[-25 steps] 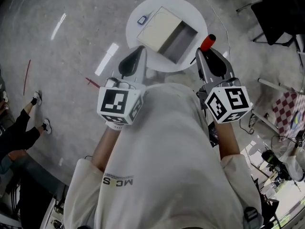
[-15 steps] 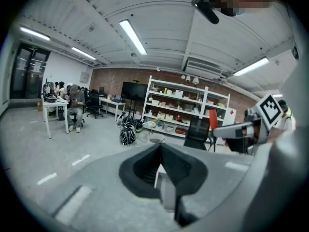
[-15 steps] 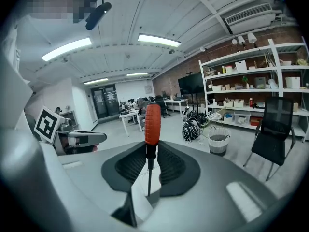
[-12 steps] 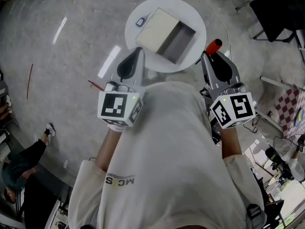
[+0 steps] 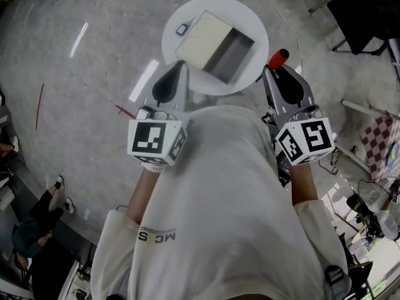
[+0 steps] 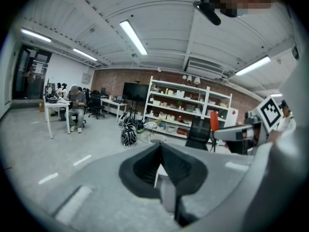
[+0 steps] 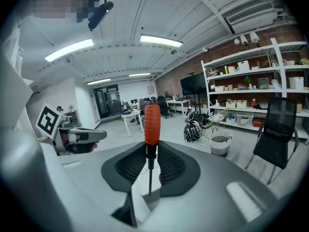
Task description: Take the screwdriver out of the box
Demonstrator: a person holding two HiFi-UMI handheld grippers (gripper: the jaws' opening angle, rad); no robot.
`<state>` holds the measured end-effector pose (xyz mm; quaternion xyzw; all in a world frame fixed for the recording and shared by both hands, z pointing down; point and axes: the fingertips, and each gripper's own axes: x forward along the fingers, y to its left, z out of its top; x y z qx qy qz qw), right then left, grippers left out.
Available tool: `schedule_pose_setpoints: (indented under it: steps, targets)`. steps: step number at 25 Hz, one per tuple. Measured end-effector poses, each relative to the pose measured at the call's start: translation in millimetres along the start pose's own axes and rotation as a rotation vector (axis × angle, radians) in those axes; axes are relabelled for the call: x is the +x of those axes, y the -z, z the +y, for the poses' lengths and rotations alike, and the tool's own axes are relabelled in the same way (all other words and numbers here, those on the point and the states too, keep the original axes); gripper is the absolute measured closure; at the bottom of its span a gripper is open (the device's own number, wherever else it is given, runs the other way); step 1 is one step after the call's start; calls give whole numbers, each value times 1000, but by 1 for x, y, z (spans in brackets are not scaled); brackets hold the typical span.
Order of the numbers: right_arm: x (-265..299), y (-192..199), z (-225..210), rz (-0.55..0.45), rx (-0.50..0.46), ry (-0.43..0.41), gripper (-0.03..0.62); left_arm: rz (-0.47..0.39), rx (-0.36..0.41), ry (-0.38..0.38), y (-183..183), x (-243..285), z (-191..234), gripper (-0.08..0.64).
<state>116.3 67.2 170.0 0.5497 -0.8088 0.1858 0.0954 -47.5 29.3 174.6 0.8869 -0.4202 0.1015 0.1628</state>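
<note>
Right gripper view: the right gripper [image 7: 147, 149] clamps the screwdriver [image 7: 152, 122], red handle up. Left gripper [image 6: 160, 148] has its jaws pressed together, empty.

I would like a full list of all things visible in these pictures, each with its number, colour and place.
table: one, white, round, on the grey floor in front of the person
box: one, cream, with its dark inside open on one side, on the table
small item: one, bluish, on the table at the box's far left corner; kind unclear
screwdriver: one, red handle, outside the box, handle pointing away from the person
chair: one, black, top right of the head view
shelving: one unit, white, against the brick wall
left gripper: one, grey, jaws together, empty
right gripper: one, grey, closed on the screwdriver
</note>
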Motion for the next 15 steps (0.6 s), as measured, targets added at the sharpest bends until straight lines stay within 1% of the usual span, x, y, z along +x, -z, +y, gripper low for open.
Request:
schedule_pose_setpoints:
  steps: [10,15]
  targets:
    - [4,5,-16,27,37,-22,520,9,-2,-5,1,9,-5,558]
    - [5,-2,-21,8,-8,-68,520,3,4,-10,-2,14,-9,558]
